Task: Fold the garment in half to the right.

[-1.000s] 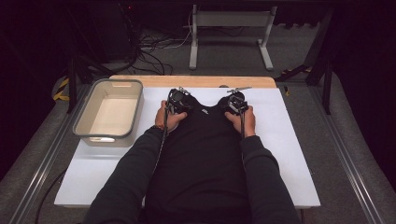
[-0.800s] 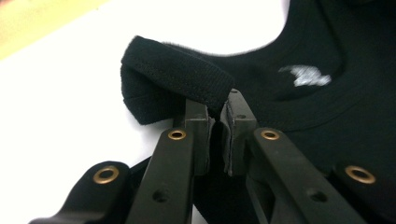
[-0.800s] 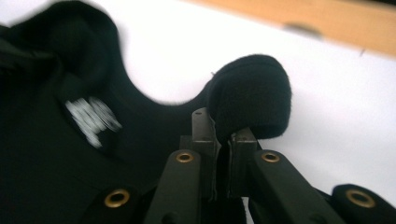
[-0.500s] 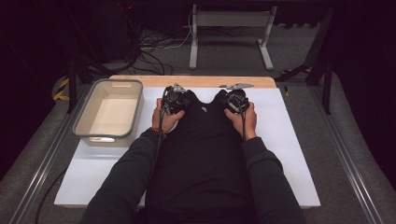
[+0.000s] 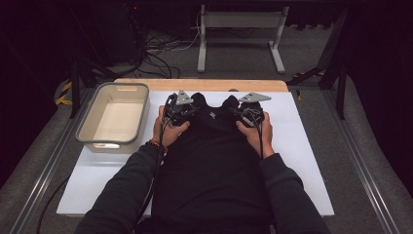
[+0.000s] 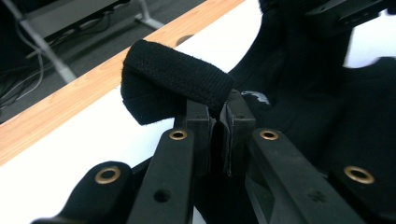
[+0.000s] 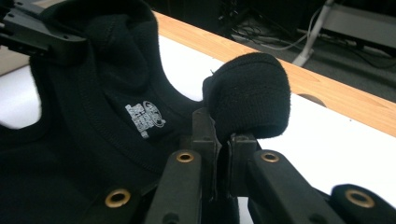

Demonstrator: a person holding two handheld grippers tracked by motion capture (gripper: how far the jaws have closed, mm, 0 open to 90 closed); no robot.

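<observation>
While both tongs [image 6: 215,122] [image 7: 219,140] clamp the black vest [image 5: 214,146], the right gripper view reveals its label [image 7: 144,119]

Black garment [image 5: 214,161] with a small white printed label [image 7: 144,119] inside the neck, black grippers with brass-coloured rivets [image 6: 179,135] and grey top plates [image 5: 254,97], white table mat [image 5: 302,146] with a light wood edge [image 5: 204,85], beige tub [image 5: 114,119], dark sleeves [image 5: 122,195].

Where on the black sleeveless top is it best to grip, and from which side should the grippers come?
Grip the black top at its two shoulder straps, coming from the person's side. The straps are narrow bands that fit between the jaws, and both the left gripper and right gripper are shut on them there.
</observation>
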